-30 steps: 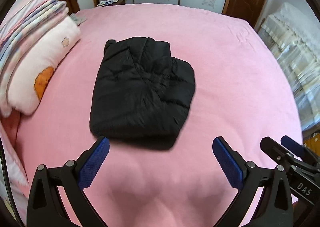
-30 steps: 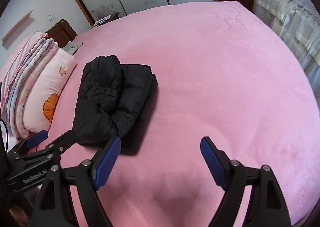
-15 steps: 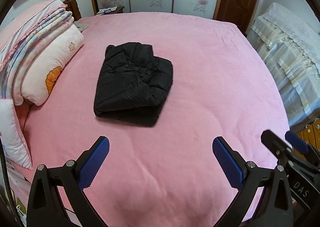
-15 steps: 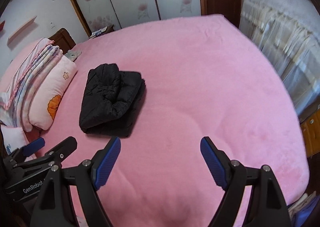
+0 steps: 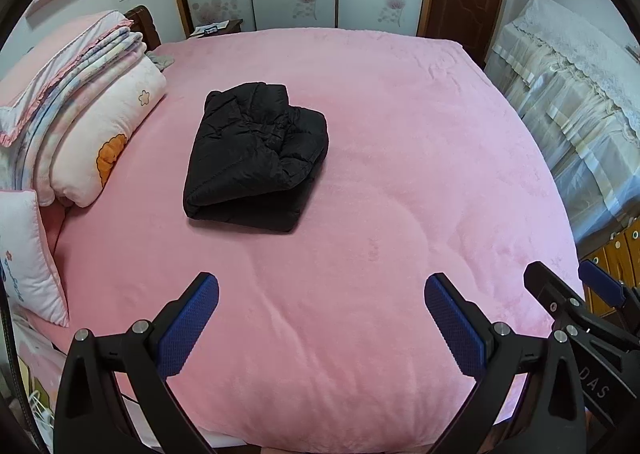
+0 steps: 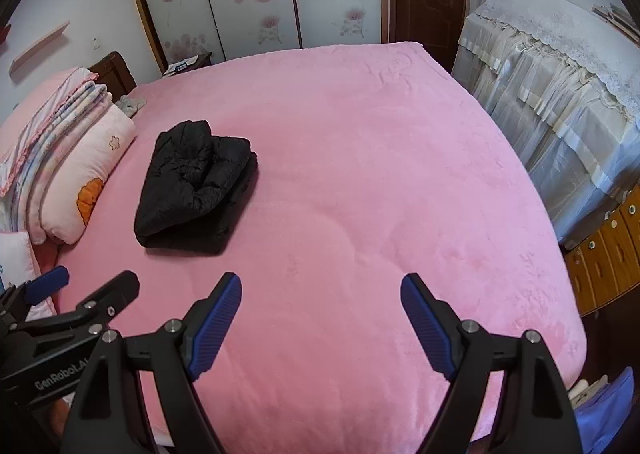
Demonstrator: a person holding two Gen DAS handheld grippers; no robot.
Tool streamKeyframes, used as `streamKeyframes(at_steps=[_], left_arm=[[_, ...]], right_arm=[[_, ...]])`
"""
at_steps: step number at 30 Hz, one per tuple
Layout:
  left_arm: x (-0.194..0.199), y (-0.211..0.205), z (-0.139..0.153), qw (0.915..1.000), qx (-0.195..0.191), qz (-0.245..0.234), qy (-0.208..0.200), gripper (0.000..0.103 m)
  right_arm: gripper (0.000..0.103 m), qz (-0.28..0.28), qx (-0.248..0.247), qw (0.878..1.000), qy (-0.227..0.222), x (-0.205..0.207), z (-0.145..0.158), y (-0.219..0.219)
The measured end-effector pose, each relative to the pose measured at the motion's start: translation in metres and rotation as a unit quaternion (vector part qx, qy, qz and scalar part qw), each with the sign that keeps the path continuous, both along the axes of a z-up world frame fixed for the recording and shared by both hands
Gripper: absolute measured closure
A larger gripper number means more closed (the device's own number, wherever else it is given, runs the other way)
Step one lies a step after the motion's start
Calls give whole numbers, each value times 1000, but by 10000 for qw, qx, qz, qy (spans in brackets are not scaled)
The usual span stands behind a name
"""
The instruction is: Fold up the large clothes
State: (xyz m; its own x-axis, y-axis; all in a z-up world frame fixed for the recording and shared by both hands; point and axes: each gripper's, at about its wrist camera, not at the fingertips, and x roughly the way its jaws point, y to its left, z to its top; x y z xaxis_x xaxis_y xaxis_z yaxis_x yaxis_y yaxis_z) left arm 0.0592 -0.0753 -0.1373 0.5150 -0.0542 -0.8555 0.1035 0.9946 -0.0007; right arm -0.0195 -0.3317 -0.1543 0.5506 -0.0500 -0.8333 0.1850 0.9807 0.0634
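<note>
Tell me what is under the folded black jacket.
The black jacket lies directly on the pink bedspread, apart from the pillows. Whether anything sits between its folded layers or beneath it cannot be seen.

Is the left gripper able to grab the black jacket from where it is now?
Probably not without moving closer. The left gripper is open and hovers near the bed's edge, well short of the folded black jacket. Only bare pink blanket lies between, so nothing blocks it.
</note>
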Motion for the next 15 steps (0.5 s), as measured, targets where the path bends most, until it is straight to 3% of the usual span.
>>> streamKeyframes(at_steps=[15], left_arm=[[-24, -17, 1, 10000, -68, 0, 26, 1]], right_arm=[[20, -15, -62, 10000, 19, -23, 3, -21]])
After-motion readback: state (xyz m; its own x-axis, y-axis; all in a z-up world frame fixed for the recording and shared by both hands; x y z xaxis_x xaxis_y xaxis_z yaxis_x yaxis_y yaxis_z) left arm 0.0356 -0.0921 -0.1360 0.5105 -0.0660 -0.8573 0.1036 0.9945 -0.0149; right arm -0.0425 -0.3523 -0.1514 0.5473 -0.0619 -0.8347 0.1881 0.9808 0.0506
